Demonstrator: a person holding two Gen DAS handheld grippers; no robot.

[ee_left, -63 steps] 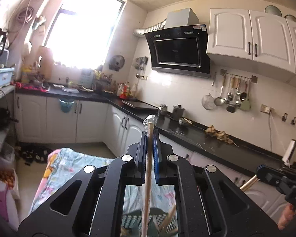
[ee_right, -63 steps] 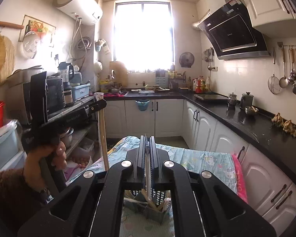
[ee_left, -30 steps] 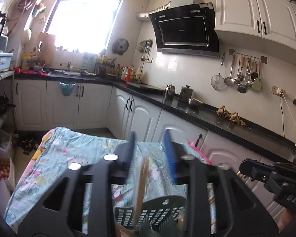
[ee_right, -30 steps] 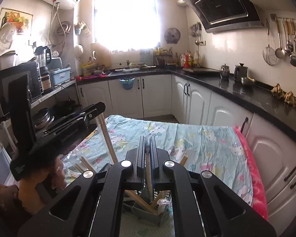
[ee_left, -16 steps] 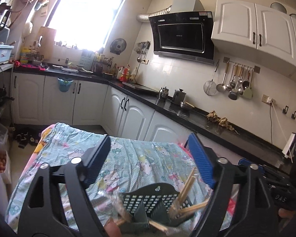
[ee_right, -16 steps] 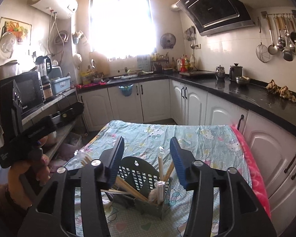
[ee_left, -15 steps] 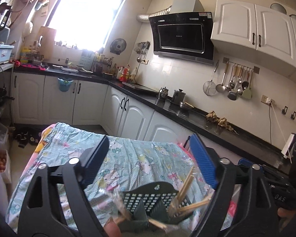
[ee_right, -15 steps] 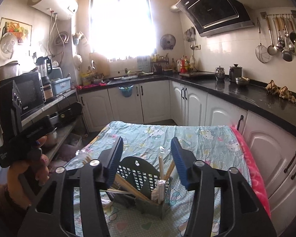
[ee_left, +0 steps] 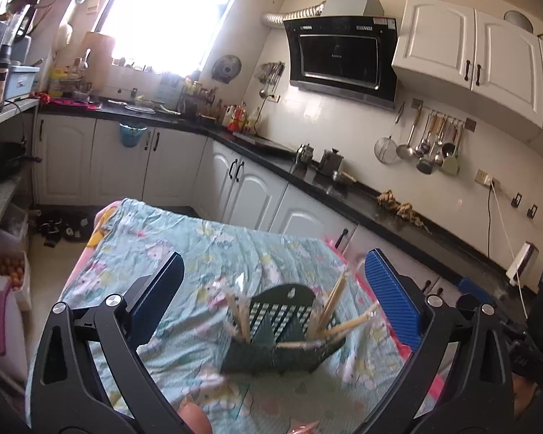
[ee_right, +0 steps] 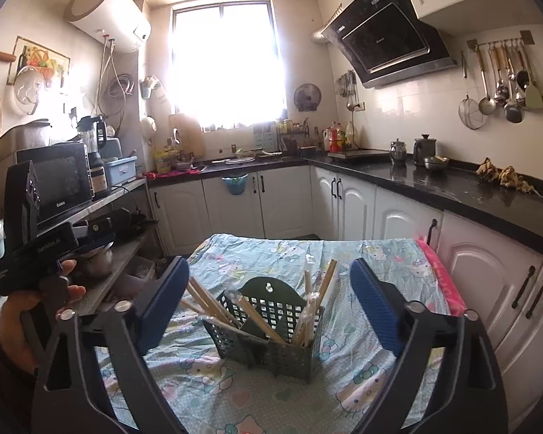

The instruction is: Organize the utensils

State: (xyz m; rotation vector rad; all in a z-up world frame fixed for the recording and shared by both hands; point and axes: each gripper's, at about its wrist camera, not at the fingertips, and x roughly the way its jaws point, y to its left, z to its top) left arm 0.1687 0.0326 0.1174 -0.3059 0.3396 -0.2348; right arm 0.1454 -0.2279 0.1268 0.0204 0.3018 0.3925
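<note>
The left gripper (ee_left: 273, 282) fills the lower half of its own view, jaws opening and already spread wide, with nothing pressed between the pads. The right gripper (ee_right: 269, 289) sits likewise in the lower half of its view, jaws opening, pads clear of any contact. At the lower left of the right wrist view, the person's left hand (ee_right: 21, 322) wraps the handle of the left gripper, fingers (ee_right: 70, 291) curled around the grip.

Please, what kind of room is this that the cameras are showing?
It looks like a home kitchen. A black range hood hangs on the wall, ladles and strainers hang from a rail, and white cabinets stand under a dark counter. A microwave sits on a shelf.
</note>
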